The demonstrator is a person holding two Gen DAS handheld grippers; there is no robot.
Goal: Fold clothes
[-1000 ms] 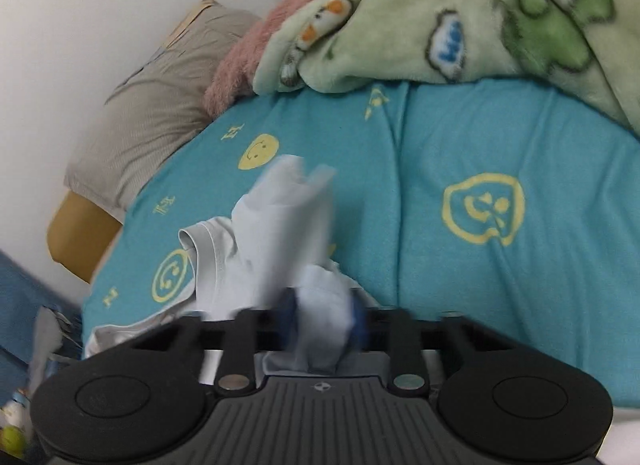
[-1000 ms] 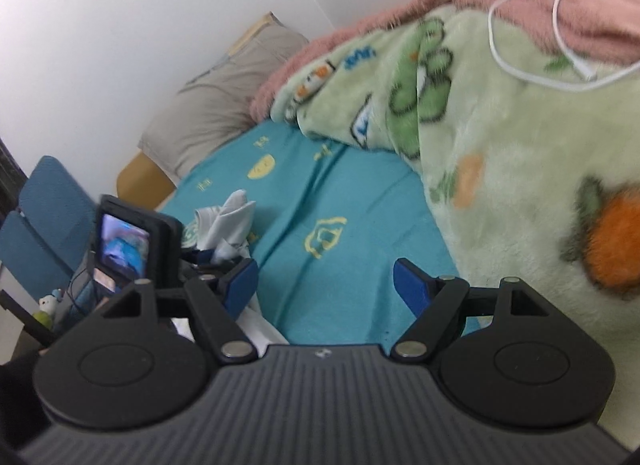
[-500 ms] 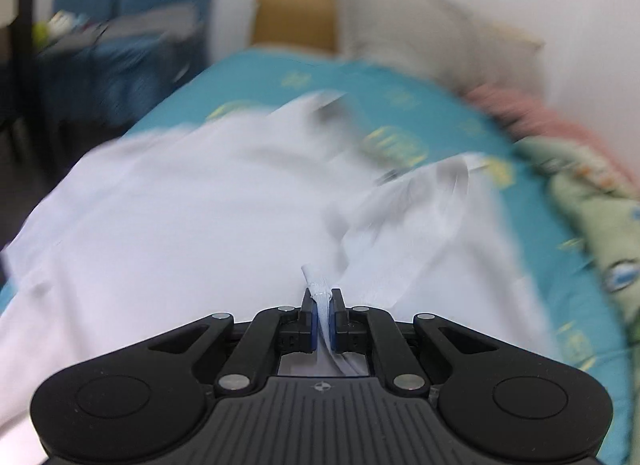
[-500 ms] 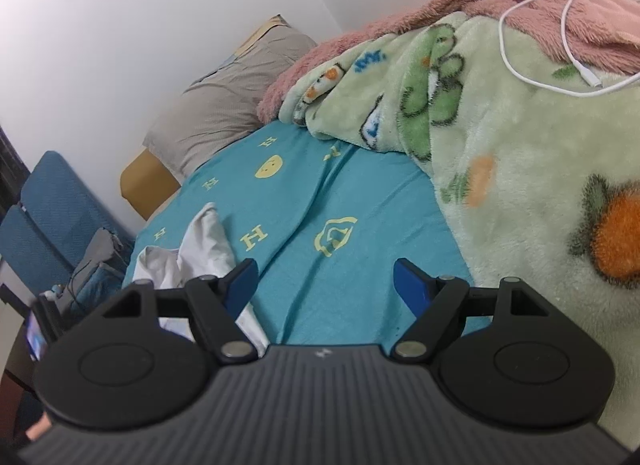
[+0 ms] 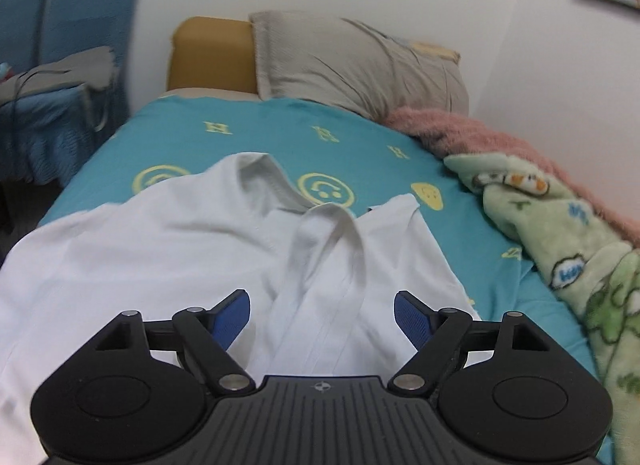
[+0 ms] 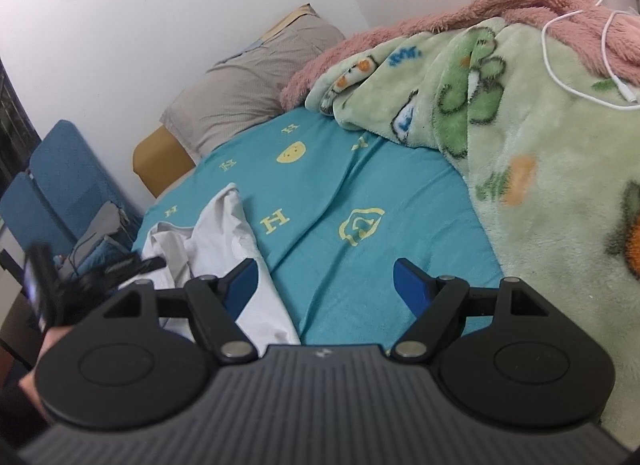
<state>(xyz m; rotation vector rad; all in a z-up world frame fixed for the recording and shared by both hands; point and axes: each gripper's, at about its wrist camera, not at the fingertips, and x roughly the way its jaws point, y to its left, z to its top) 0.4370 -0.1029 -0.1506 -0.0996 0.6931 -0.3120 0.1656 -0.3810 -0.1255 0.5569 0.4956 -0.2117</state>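
A white shirt (image 5: 168, 249) lies spread on the teal bed sheet (image 5: 256, 133), collar toward the pillow, with a folded strip of its cloth running down the middle. My left gripper (image 5: 322, 315) hovers just above that strip; its jaws are opening and the blue pads press on nothing. In the right wrist view the same white shirt (image 6: 224, 233) shows at the lower left as a bunched edge. My right gripper (image 6: 324, 283) is open over bare teal sheet (image 6: 360, 193), to the right of the shirt. The left gripper's device and a hand appear blurred at that view's left edge.
A grey pillow (image 5: 352, 61) and a mustard headboard (image 5: 208, 53) stand at the bed's head. A green cartoon blanket (image 6: 540, 137) and a pink fleece (image 6: 500, 9) are piled along the wall side, with a white cable (image 6: 576, 45) on top. A blue chair (image 6: 60, 185) stands beside the bed.
The left gripper swung round with the white shirt pinched in it, laid the cloth out flat on the bed, then let go and opened. The right gripper barely moved and stayed open.
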